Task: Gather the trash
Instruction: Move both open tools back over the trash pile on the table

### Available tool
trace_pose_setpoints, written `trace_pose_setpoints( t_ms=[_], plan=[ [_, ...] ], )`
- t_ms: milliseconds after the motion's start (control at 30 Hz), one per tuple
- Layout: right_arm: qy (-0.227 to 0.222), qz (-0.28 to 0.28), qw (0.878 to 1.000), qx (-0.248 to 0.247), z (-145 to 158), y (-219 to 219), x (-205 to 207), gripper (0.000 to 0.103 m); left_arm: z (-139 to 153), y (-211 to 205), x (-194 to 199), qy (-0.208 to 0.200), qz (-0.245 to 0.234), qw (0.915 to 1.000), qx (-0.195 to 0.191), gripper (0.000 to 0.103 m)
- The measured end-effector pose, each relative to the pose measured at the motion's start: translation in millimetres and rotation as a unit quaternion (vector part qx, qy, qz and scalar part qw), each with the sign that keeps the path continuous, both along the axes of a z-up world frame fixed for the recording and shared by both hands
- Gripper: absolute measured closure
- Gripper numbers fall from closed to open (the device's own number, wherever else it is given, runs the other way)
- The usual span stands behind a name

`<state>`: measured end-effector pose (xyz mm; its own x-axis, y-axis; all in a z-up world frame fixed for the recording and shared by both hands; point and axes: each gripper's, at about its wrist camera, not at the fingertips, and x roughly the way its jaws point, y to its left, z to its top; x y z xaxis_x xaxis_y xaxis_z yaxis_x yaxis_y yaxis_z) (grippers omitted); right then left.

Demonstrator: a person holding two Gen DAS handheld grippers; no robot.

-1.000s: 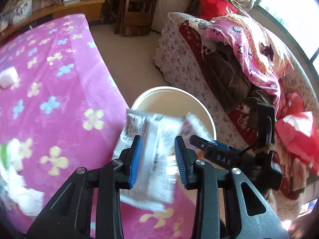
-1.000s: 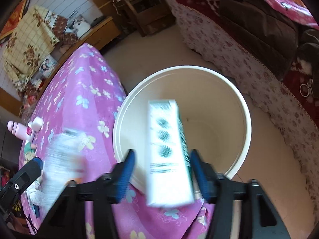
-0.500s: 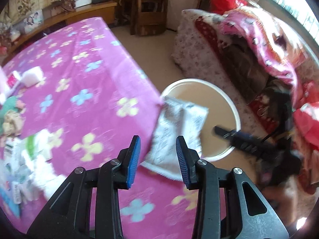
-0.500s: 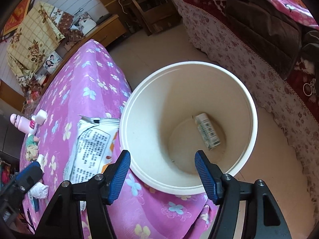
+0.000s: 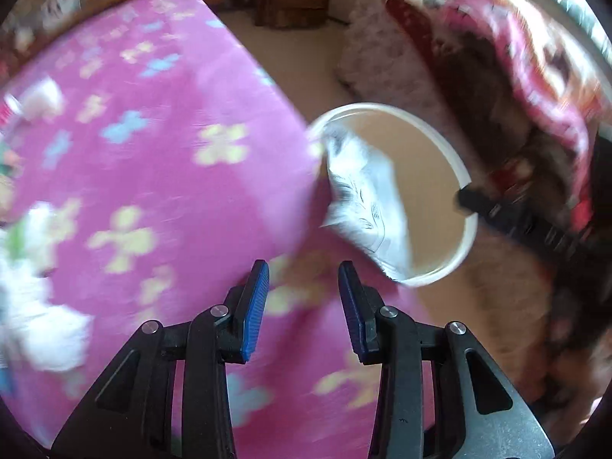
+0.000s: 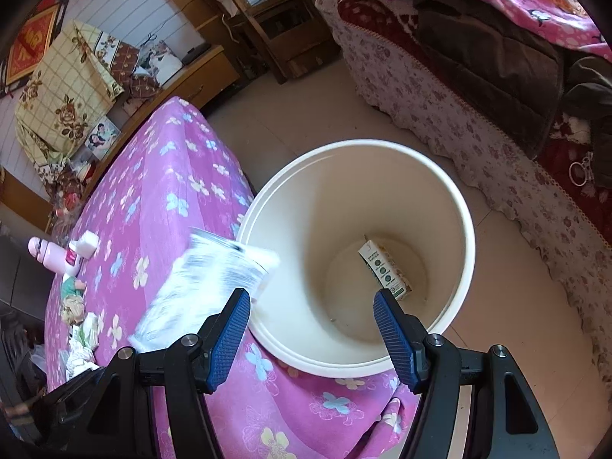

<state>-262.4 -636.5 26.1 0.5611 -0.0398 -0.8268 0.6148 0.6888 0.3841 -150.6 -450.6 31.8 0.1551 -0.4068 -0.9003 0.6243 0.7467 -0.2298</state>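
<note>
A white bucket (image 6: 455,199) stands on the floor against the corner of the pink flowered table (image 6: 160,191). A small carton (image 6: 384,269) lies at its bottom. A white printed wrapper (image 6: 206,290) hangs loose in the air at the bucket's near-left rim; it also shows, blurred, in the left wrist view (image 5: 367,206) over the bucket (image 5: 459,252). My left gripper (image 5: 302,306) is open and empty above the table edge. My right gripper (image 6: 311,338) is wide open and empty above the bucket.
More trash lies on the table at the left: crumpled white paper (image 5: 42,306), a pink bottle (image 6: 49,256), a small white box (image 6: 88,243) and wrappers (image 6: 82,340). A sofa with blankets (image 6: 497,57) stands right of the bucket, and wooden furniture (image 6: 267,30) at the back.
My right gripper opened and the carton dropped into the bucket. My left gripper let go of the wrapper and drew back over the table; the wrapper is falling at the bucket's rim.
</note>
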Motion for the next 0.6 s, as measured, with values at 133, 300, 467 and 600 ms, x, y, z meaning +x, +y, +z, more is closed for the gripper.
trace_pose_setpoints(
  t_ms=[133,300,467,600],
  plan=[
    [-0.002,-0.012,1.0,-0.014,9.6,-3.2,-6.9,0.037,11.0,0.0,-0.4,-0.005,0.006,0.9997,-0.025,0.067],
    [-0.006,-0.004,1.0,-0.018,15.0,5.2,-2.8,0.037,20.5,18.5,-0.4,-0.045,0.014,0.9989,-0.009,0.067],
    [-0.009,0.016,0.999,-0.029,20.5,26.6,6.1,0.037,29.7,42.5,5.3,-0.07,0.035,0.9969,-0.006,0.067],
    [-0.014,0.027,0.998,-0.054,29.9,50.1,10.8,0.033,39.3,59.3,5.3,-0.094,0.049,0.9944,-0.008,0.067]
  ],
)
